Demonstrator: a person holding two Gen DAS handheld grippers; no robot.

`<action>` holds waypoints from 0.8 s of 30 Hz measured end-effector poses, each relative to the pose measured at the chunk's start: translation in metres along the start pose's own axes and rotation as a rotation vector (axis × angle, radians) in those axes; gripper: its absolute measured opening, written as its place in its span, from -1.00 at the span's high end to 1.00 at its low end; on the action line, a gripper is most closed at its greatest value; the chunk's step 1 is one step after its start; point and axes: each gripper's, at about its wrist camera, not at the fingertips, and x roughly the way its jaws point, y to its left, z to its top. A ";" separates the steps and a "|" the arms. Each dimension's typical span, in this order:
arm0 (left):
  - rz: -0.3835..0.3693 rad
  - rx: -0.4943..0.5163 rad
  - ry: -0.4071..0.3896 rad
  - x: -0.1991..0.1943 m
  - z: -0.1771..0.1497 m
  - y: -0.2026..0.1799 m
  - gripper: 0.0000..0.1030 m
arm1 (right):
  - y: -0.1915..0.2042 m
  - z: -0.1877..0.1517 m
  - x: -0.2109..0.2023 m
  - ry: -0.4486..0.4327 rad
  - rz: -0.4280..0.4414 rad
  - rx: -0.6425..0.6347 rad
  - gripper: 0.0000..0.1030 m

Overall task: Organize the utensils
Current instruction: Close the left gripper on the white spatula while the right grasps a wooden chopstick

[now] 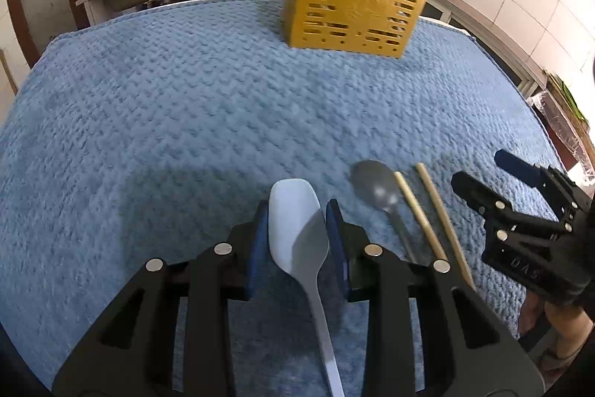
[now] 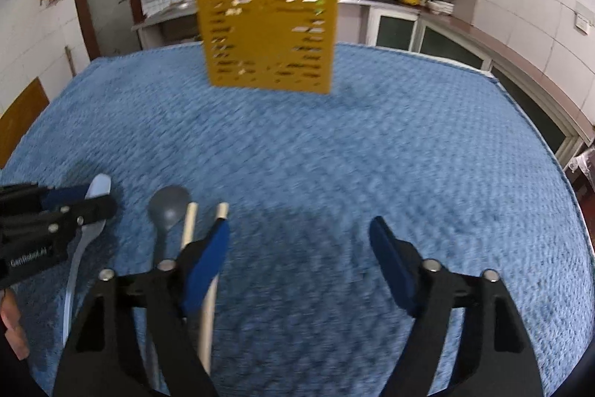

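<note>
White spatula (image 1: 297,229) lies at lower centre, its blade between the left hand-held gripper's (image 1: 297,229) spread pads, not pinched. Beside it lie a grey spoon (image 1: 375,188) and chopsticks (image 1: 420,211). Right hand-held gripper (image 2: 299,240) gapes wide. Yellow caddy (image 1: 353,6) stands at upper centre on the blue-clothed worktop (image 1: 167,118).

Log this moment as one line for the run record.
left tool: closing around white spoon | right tool: open, empty | grey spoon, chopsticks on cloth | yellow holder: upright

My left wrist camera sits low and close over the blue cloth (image 1: 186,106), facing the yellow utensil holder (image 1: 353,6). My right wrist camera looks likewise from beside it, sharing cloth and holder.
</note>
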 end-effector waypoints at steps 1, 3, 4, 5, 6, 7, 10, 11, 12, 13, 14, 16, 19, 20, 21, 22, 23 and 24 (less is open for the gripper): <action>0.004 -0.003 -0.001 0.000 0.000 0.003 0.42 | 0.004 0.000 0.001 0.009 0.006 -0.003 -0.28; 0.004 -0.012 -0.002 0.000 0.000 0.007 0.42 | 0.009 0.000 0.003 0.027 0.019 -0.006 -0.14; 0.003 -0.015 -0.003 0.000 0.000 0.009 0.42 | 0.012 0.001 0.004 0.035 0.024 -0.009 -0.06; 0.003 -0.019 -0.006 -0.001 0.000 0.011 0.42 | 0.014 0.001 0.004 0.041 0.023 -0.014 0.02; 0.003 -0.020 -0.008 -0.002 0.000 0.012 0.42 | 0.017 0.001 0.004 0.048 0.023 -0.018 0.06; 0.003 -0.020 -0.011 -0.003 0.000 0.012 0.42 | 0.019 0.001 0.004 0.058 0.029 -0.021 0.14; 0.002 -0.021 -0.018 -0.004 0.001 0.013 0.42 | 0.027 0.002 0.003 0.076 0.034 -0.038 0.24; 0.002 -0.020 -0.019 -0.004 0.001 0.013 0.42 | 0.029 0.003 0.003 0.081 0.034 -0.044 0.30; 0.002 -0.021 -0.019 -0.004 0.001 0.014 0.42 | 0.031 0.003 0.003 0.090 0.039 -0.049 0.31; 0.002 -0.022 -0.019 -0.003 0.001 0.014 0.42 | 0.032 0.003 0.003 0.096 0.042 -0.051 0.32; 0.002 -0.025 -0.017 -0.003 0.001 0.015 0.42 | 0.035 0.003 0.003 0.104 0.044 -0.053 0.40; 0.000 -0.029 -0.014 -0.001 0.001 0.016 0.42 | 0.038 0.003 0.006 0.123 0.033 -0.062 0.53; -0.001 -0.034 -0.010 0.001 0.001 0.019 0.42 | 0.039 0.002 0.010 0.138 0.030 -0.057 0.57; -0.003 -0.036 -0.007 0.003 0.001 0.020 0.42 | 0.039 0.002 0.010 0.140 0.031 -0.055 0.60; -0.003 -0.037 -0.006 0.003 0.001 0.020 0.42 | 0.039 0.004 0.011 0.144 0.035 -0.050 0.61; -0.004 -0.039 -0.005 0.004 0.001 0.020 0.42 | 0.038 0.005 0.013 0.149 0.038 -0.045 0.66; -0.003 -0.042 -0.004 0.005 0.002 0.021 0.42 | 0.038 0.007 0.014 0.154 0.044 -0.037 0.72; -0.003 -0.043 -0.005 0.005 0.002 0.021 0.42 | 0.037 0.009 0.016 0.158 0.048 -0.032 0.77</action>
